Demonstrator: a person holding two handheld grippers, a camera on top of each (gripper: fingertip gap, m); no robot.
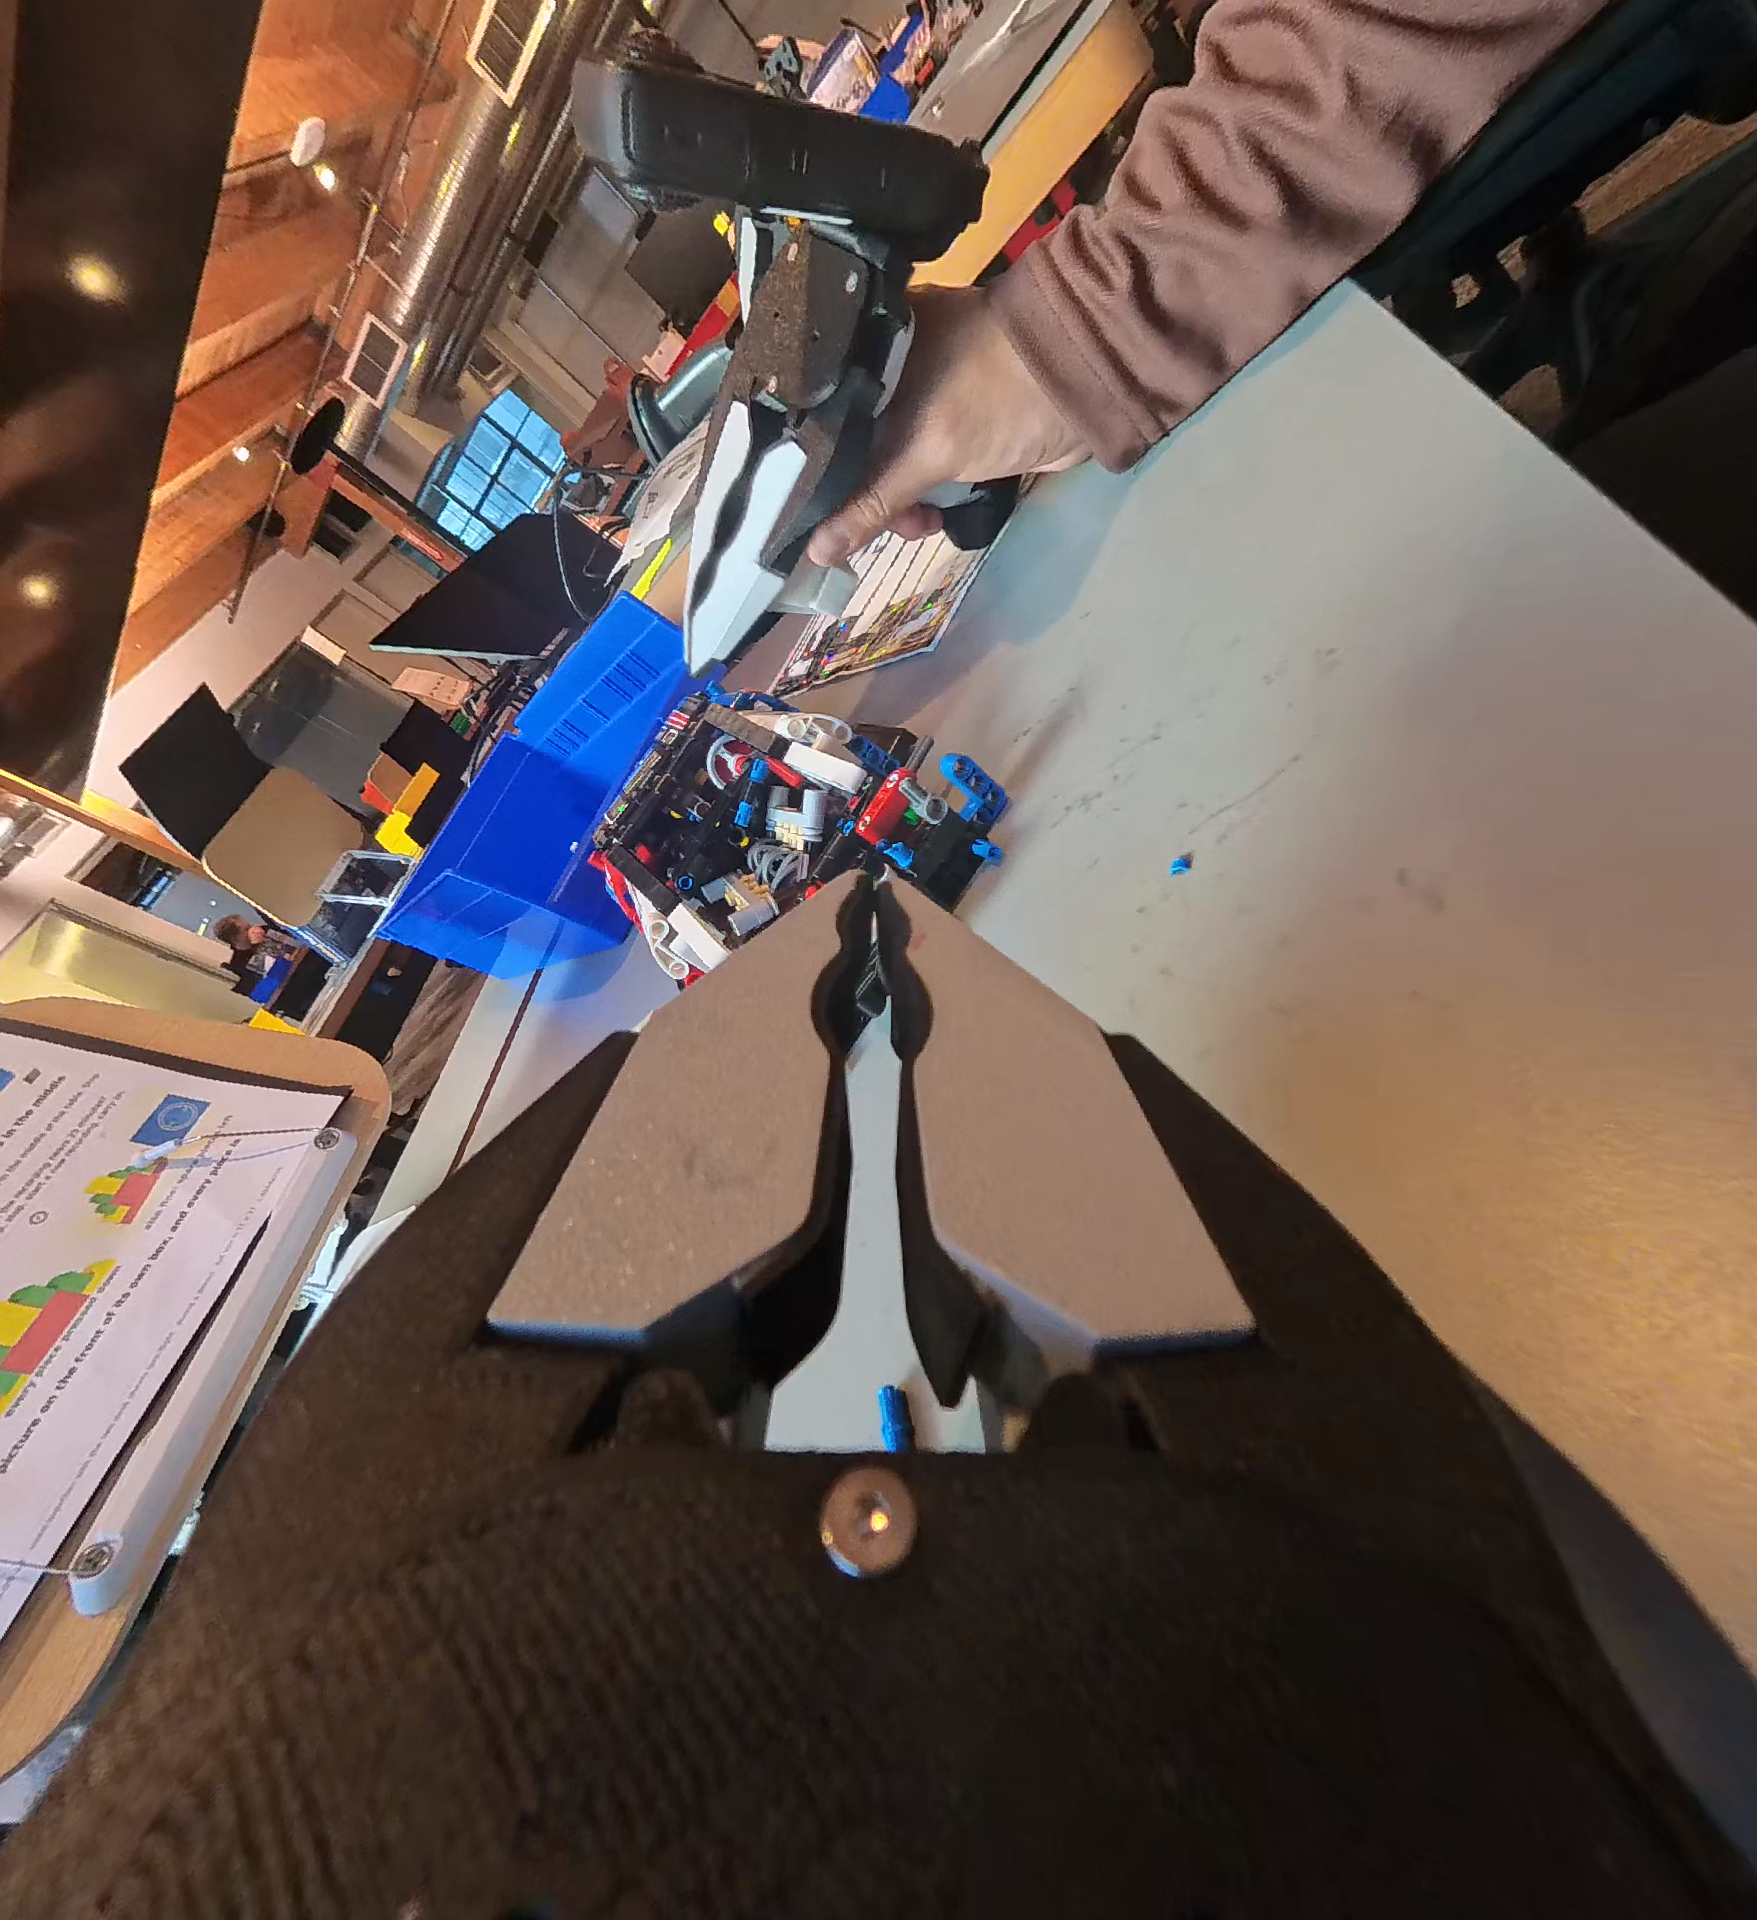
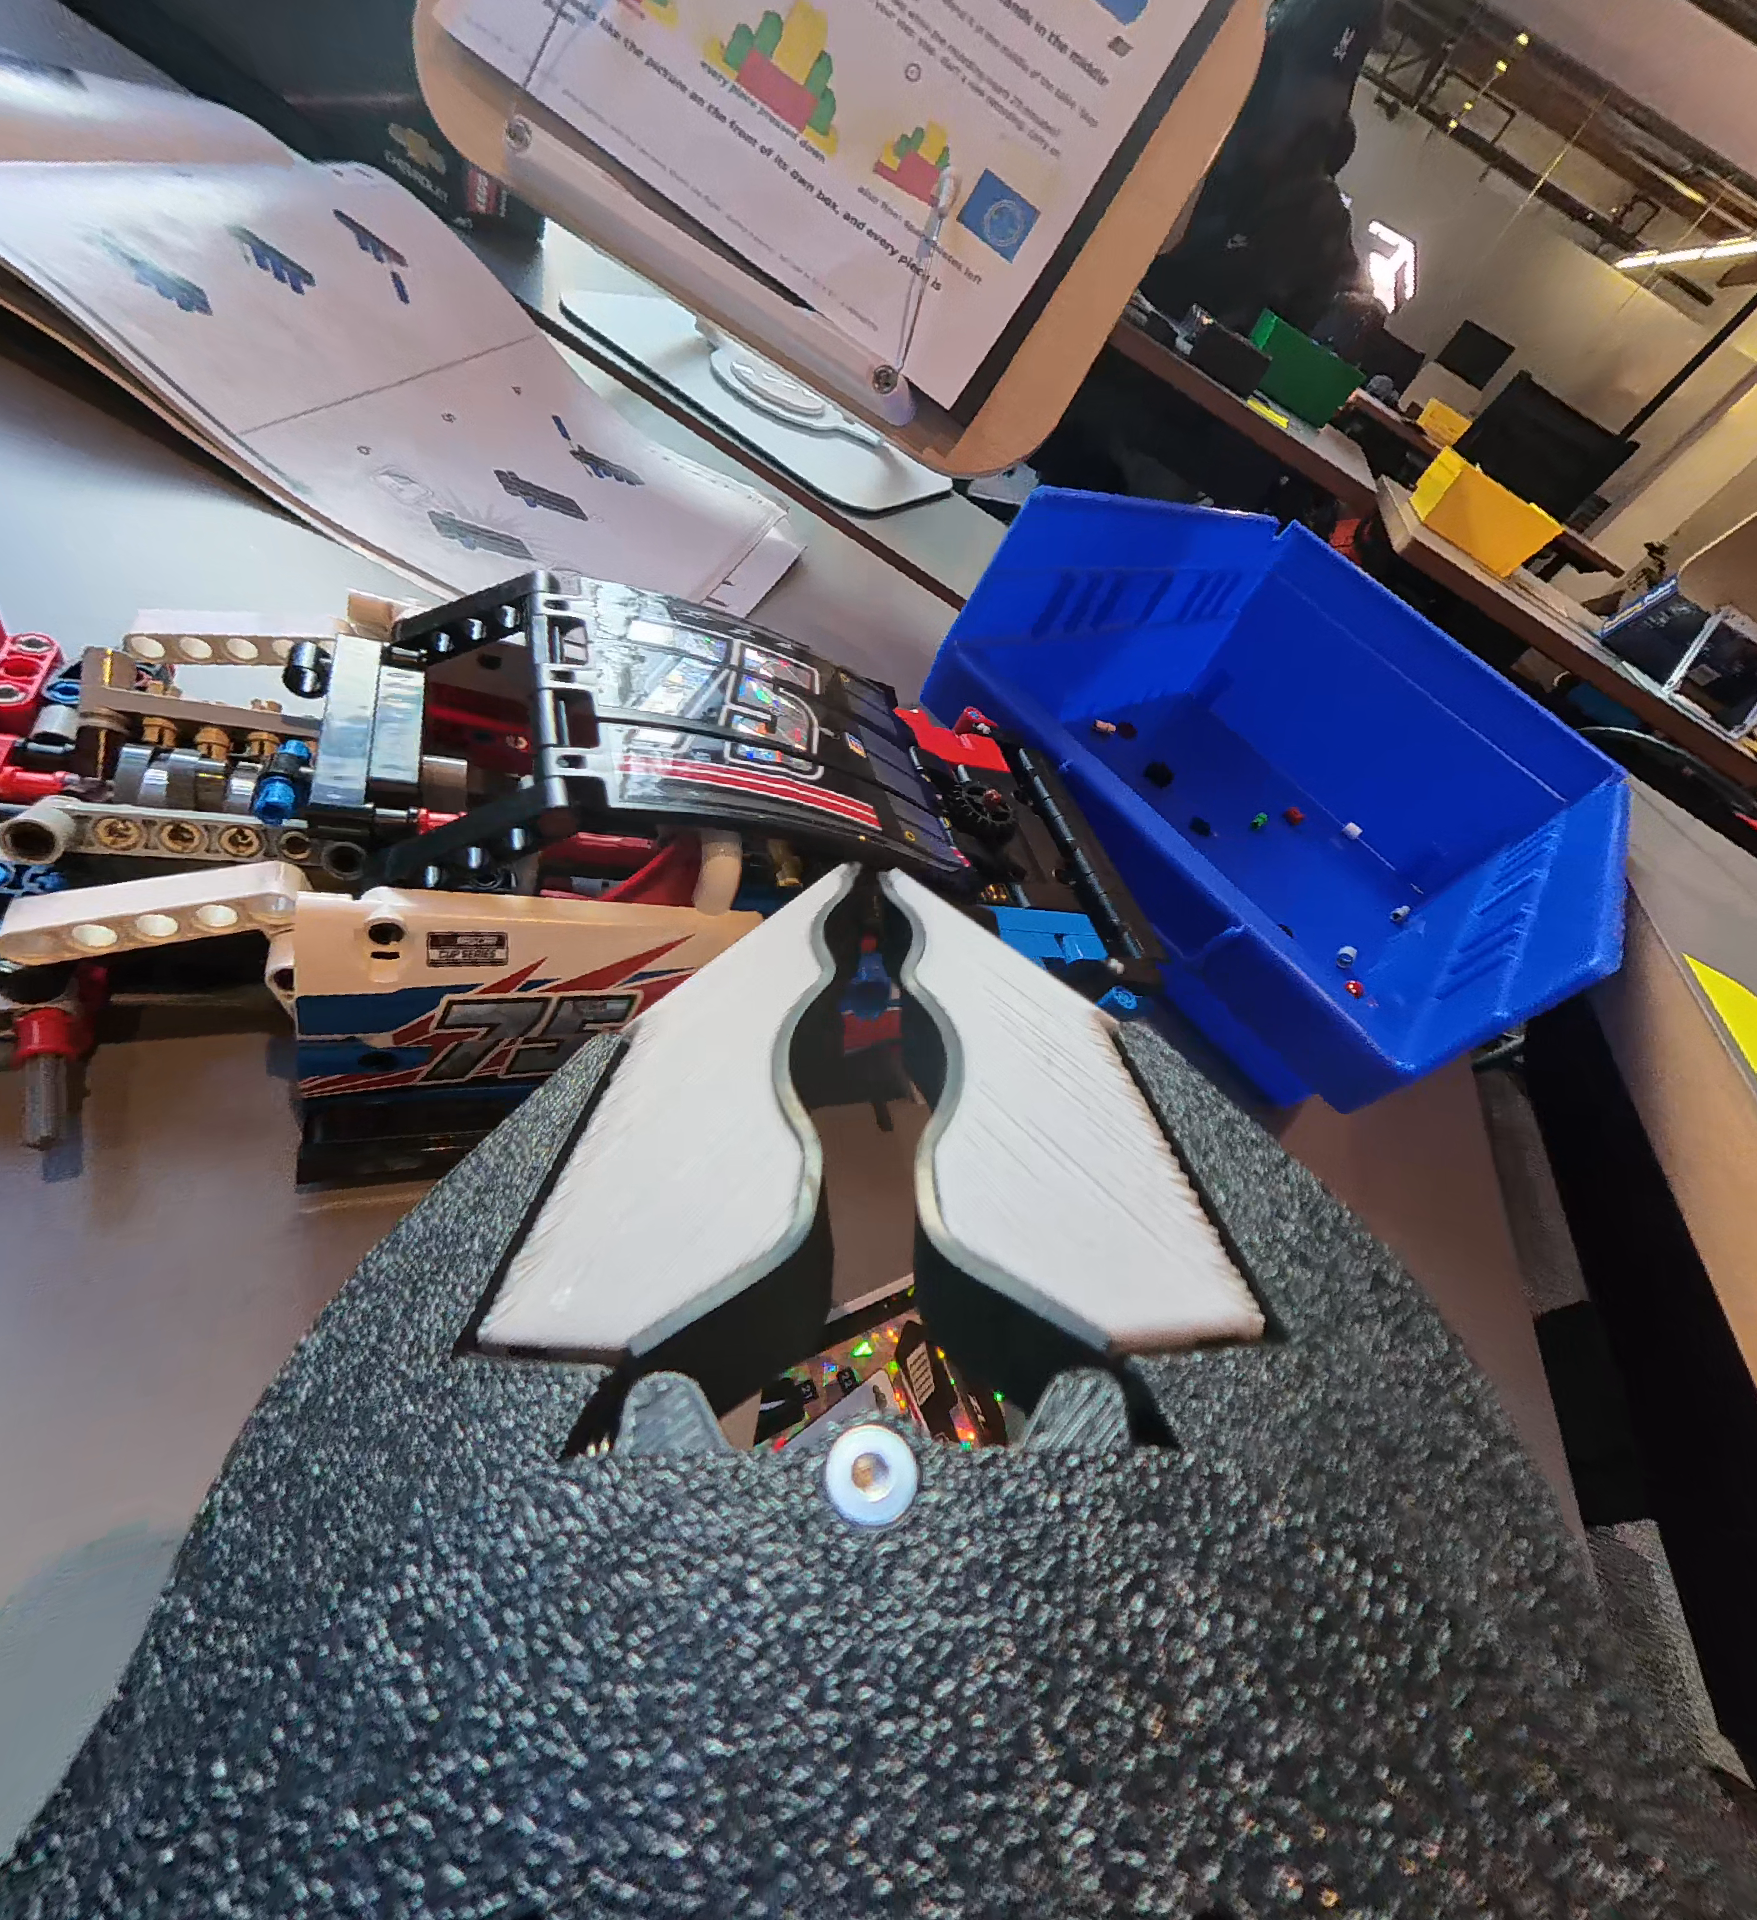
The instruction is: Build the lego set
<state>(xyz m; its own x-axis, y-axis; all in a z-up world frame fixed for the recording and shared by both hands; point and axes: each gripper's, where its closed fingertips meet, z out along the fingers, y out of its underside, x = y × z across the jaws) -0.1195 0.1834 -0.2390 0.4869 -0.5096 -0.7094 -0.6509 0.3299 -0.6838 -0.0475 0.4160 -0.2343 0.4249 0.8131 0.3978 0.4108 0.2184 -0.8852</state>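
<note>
The half-built lego car (image 2: 500, 831) lies on the grey table (image 1: 1373, 831), just beside the blue bin (image 2: 1300, 810); the right gripper (image 2: 869, 878) hangs above the car's rear, near the curved black roof panel (image 2: 739, 748), its tips nearly together with only a thin gap and nothing seen between them; the left gripper (image 1: 874, 883) points at the car's near end, its fingers pressed almost together, and something small and dark sits between them, though what it is cannot be made out; a tiny blue peg (image 1: 1181, 862) lies loose on the table, apart from the car; the instruction booklet (image 2: 354, 343) lies open behind the car; the car's front is cut off at the left edge of the right wrist view.
</note>
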